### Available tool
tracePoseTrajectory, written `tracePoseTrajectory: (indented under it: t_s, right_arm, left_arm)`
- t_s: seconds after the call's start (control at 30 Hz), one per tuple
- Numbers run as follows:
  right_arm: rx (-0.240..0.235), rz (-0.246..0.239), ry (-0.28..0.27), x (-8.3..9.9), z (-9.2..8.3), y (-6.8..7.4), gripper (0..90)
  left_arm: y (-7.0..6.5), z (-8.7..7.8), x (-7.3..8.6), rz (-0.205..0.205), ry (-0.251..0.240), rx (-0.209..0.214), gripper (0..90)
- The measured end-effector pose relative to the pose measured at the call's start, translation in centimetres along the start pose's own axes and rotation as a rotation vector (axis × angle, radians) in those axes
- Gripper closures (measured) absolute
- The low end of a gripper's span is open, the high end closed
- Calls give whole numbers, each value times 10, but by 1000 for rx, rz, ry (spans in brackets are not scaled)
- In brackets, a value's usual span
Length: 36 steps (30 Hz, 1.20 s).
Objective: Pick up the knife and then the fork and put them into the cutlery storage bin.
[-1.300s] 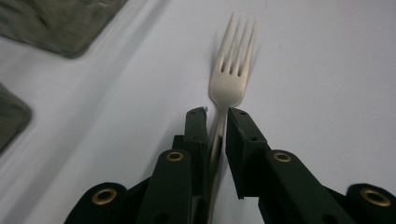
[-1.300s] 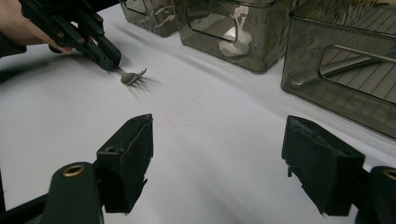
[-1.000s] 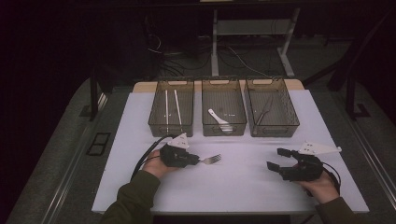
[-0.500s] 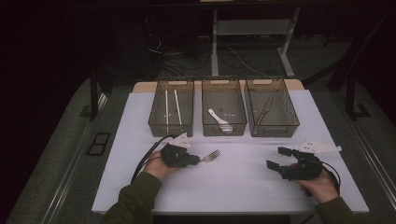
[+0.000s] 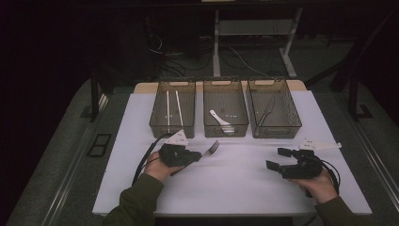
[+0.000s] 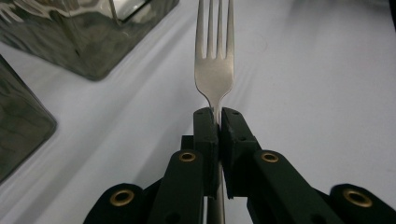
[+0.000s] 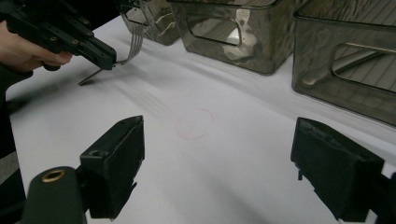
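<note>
A metal fork [image 5: 212, 148] is clamped by its neck in my left gripper [image 5: 197, 156], with the tines pointing toward the bins and the handle trailing under the hand. In the left gripper view the pads press on both sides of the fork [image 6: 214, 74], just below its head, at my left gripper [image 6: 218, 114]. My right gripper [image 5: 276, 158] rests low over the white table at the right. Its jaws have just been opening, and nothing lies between them at my right gripper [image 7: 219, 140]. The right gripper view also shows the fork [image 7: 133, 44] farther off.
Three clear grey bins stand in a row behind the hands. The left bin [image 5: 171, 81] holds two white sticks, the middle bin [image 5: 226, 81] a white spoon [image 5: 220, 120], and the right bin [image 5: 275, 81] a dark utensil. A faint red circle [image 7: 196, 123] marks the white table [image 5: 235, 188].
The left gripper has carried the fork a little toward the bins, and the fork's head now sits slightly higher. The right hand has stayed in place.
</note>
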State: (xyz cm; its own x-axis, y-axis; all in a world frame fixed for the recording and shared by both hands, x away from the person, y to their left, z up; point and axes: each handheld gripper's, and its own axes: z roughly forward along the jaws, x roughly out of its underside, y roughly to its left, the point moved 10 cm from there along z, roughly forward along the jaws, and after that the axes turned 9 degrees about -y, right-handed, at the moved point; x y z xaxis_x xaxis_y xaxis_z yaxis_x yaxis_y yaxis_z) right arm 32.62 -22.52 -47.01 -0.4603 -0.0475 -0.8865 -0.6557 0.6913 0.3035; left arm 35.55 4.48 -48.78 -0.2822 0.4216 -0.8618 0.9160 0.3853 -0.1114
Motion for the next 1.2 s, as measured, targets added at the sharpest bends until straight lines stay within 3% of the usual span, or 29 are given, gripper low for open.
tracePoseTrajectory:
  t_s: [0.4, 0.67, 0.97, 1.2]
  right_arm:
    - [-39, 10, 1, -13, 18, 15, 227]
    - [-114, 24, -18, -29, 38, 37, 292]
    - [-207, 46, -50, -50, 62, 66, 393]
    - [-220, 43, -67, -61, 78, 74, 441]
  left_arm:
    - [-11, 0, -19, 37, -52, -6, 849]
    - [-19, 1, -36, 47, -99, -18, 850]
    - [-29, 12, -49, 76, -107, -18, 850]
    - [-32, 14, -58, 80, -129, -28, 850]
